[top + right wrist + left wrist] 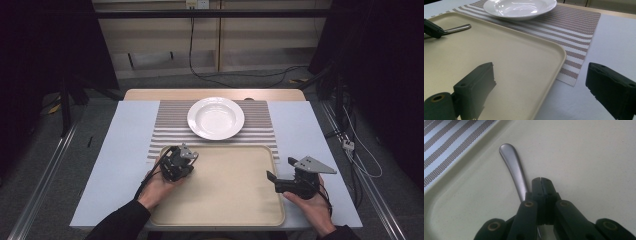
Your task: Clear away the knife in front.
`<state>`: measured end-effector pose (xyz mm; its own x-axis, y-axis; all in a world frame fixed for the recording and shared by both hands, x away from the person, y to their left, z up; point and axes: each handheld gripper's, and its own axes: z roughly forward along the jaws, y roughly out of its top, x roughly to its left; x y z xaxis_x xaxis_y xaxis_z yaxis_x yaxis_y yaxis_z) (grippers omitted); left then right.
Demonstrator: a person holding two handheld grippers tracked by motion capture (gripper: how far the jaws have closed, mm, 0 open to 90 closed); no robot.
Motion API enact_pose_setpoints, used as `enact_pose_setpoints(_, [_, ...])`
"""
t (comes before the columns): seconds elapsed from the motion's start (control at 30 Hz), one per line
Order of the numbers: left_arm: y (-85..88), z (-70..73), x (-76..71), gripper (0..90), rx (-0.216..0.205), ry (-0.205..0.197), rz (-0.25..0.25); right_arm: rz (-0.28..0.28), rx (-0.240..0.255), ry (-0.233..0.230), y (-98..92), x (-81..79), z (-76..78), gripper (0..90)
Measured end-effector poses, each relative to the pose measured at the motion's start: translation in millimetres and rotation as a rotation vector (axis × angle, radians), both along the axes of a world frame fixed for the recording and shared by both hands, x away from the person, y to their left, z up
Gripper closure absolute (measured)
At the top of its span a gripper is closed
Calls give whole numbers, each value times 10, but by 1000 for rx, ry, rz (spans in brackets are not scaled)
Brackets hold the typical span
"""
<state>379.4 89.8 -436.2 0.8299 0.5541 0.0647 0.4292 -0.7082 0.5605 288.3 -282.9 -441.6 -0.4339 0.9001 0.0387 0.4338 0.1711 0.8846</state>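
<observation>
A metal cutlery handle [512, 162] lies on the beige tray [586, 157] near its far left corner. My left gripper [540, 180] rests low over it with its jaws pressed together; the handle runs beside and under the left jaw, and I cannot tell whether it is pinched. From above, the left gripper [172, 156] sits at the tray's [225, 200] far left. My right gripper [281, 169] hovers at the tray's right edge, jaws wide apart. In its own view the right gripper [541, 90] straddles the tray rim [560, 53], with nothing between the jaws.
A white deep plate [215, 118] stands on a striped placemat [170, 125] just beyond the tray. The plate [519, 7] and placemat [579, 27] lie ahead of the right gripper. A pale blue cover [125, 145] spreads over the table on both sides.
</observation>
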Motion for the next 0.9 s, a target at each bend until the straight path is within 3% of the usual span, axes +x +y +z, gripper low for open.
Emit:
enact_pose_setpoints(0.57, [119, 3, 44, 900, 3, 2, 56, -5, 0, 6, -4, 0, -1, 83])
enact_pose_setpoints(0.9, [185, 8, 62, 900, 8, 8, 60, -5, 2, 3, -6, -1, 1, 82])
